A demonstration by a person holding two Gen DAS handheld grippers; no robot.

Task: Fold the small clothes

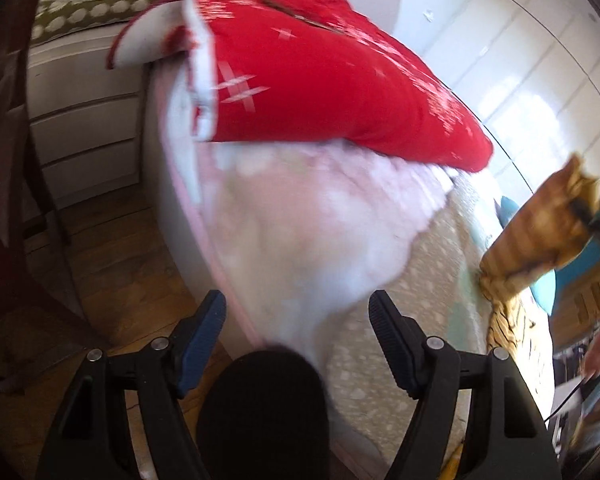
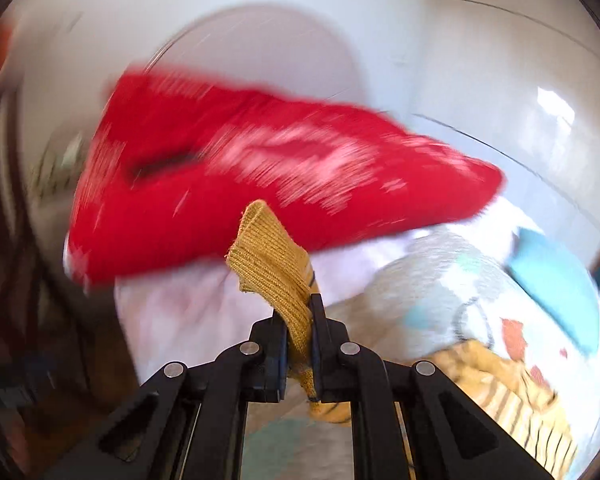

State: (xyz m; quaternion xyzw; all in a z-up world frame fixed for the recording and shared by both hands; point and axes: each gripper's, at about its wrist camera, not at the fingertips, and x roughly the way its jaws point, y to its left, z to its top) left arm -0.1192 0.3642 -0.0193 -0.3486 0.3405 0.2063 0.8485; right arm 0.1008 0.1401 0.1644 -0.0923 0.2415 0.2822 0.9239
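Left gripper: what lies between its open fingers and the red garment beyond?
In the left wrist view, a pale pink-white fluffy cloth fills the stretch from the left gripper up to the red garment, whose lower edge overlaps it.

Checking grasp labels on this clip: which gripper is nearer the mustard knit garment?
Right. The right gripper is shut on the mustard knit garment, its ribbed edge pinched between the fingers. The left gripper is open and apart from it, over the pink fabric.

Mustard ribbed garment; red, white-patterned cushion.
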